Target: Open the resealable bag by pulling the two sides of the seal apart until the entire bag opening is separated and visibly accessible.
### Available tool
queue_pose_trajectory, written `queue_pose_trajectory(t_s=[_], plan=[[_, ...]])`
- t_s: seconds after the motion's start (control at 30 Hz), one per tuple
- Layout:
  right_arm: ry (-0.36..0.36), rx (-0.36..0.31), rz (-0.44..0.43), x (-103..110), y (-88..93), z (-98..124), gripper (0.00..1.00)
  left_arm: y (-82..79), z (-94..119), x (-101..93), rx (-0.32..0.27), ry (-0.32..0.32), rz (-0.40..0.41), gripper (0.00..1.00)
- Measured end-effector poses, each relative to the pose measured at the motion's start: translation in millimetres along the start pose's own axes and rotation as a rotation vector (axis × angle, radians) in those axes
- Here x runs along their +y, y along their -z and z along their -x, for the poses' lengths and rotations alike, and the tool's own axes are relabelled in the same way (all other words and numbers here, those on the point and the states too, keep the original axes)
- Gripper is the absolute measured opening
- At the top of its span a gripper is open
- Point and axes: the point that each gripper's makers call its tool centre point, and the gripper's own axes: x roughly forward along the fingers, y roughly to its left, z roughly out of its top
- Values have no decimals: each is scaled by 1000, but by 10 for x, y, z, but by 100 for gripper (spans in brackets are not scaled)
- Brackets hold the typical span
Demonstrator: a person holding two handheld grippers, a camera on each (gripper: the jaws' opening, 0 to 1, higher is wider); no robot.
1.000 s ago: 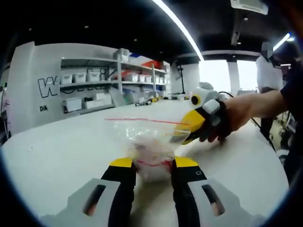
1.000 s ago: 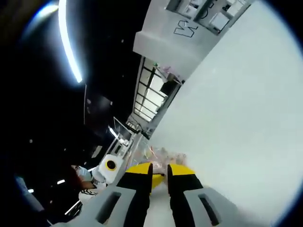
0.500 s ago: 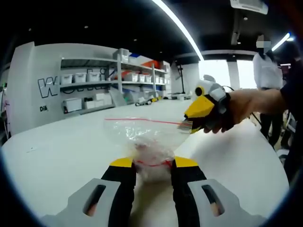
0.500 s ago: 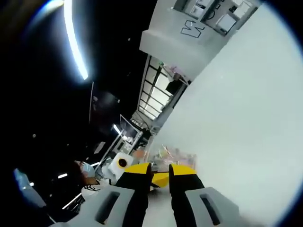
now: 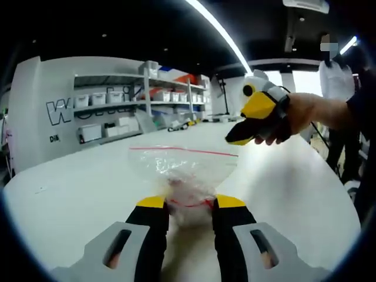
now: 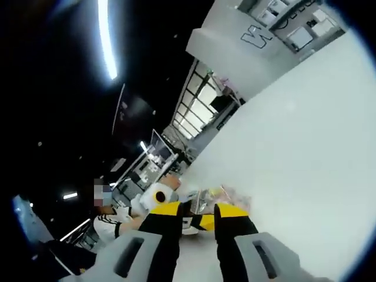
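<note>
The left gripper view showed a broad white table [image 5: 70, 194] running back toward grey shelving stacked with white bins [image 5: 123, 111], and on the table, just ahead of the jaws, a clear plastic resealable bag with a red seal strip [image 5: 182, 167] across its top. The bag stood partly puffed up, its pale, blurred contents low inside and its near edge lying between the yellow-tipped jaws of the left gripper [image 5: 191, 202], which were set narrow with the plastic apparently pinched between them. The right gripper [image 5: 249, 126], held in a person's hand [image 5: 294, 117], hung in the air above and beside the bag's right end, apart from the seal; its jaws looked nearly closed with nothing between them.

In the right gripper view the bag [image 6: 220, 194] lay small and blurred just beyond the jaw tips, on the table.

The main risk, judged from this, was that the seal had only one side held: a pull from the left alone would drag or tip the whole bag rather than part it. The thin film could also slip out or tear if pinched near the edge.
</note>
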Motion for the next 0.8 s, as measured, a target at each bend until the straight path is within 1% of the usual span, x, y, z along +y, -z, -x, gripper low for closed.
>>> queue_pose_trajectory(t_s=[0.13, 0.47, 0.8], plan=[[3, 12, 25, 49, -36, -4, 18, -2, 5, -10, 1, 0, -4, 29], [4, 56, 49, 129, -55, -34, 19, -5, -2, -24, 4, -1, -24, 29], [8, 80, 59, 120, -37, -46, 19, -3, -4, -48, 7, -1, -35, 28]])
